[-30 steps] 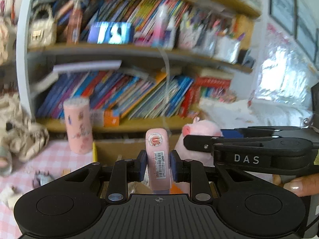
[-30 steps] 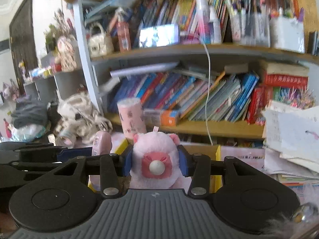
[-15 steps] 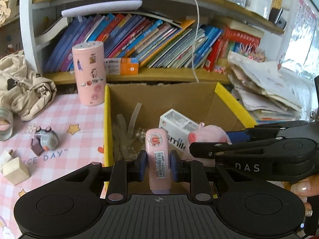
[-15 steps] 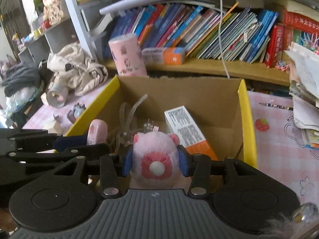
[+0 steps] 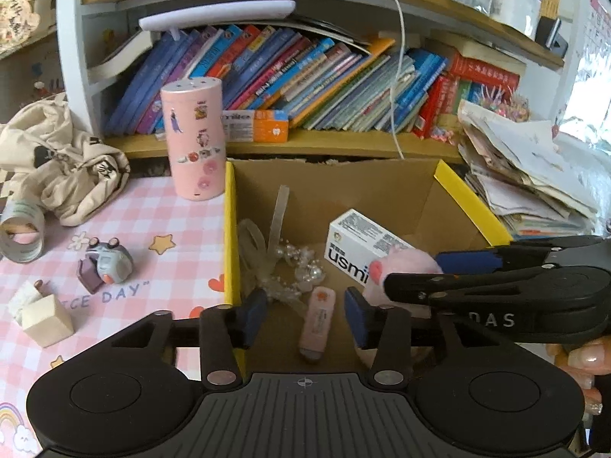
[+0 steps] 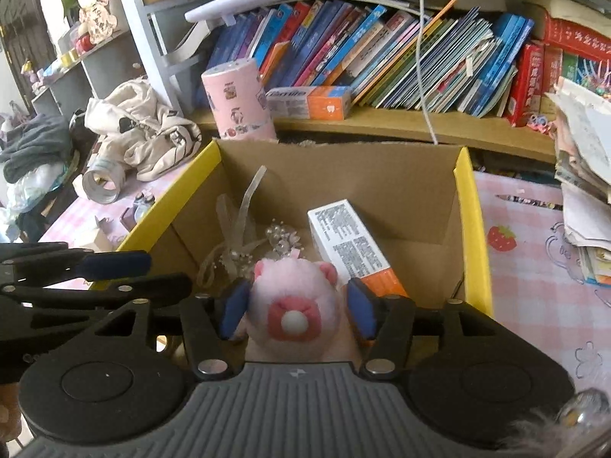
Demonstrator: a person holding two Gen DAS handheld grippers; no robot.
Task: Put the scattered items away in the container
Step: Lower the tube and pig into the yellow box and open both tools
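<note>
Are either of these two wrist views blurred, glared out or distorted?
Left wrist: sharp, shelf edges bowed by the fisheye, window blown out at right. Right wrist: box crisp, bright washout top left, soft blur over the plush pig.

Left gripper point(image 5: 305, 315) and right gripper point(image 6: 296, 307) side by side, both angled downward, jaws opening, pads gripping nothing.

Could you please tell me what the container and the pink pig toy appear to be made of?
Container: apparently corrugated cardboard, matte brown inside with glossy yellow rims and a ragged back edge. Pink pig toy: seemingly soft plush fabric, with a fuzzy outline and a felt-like snout patch.
</note>
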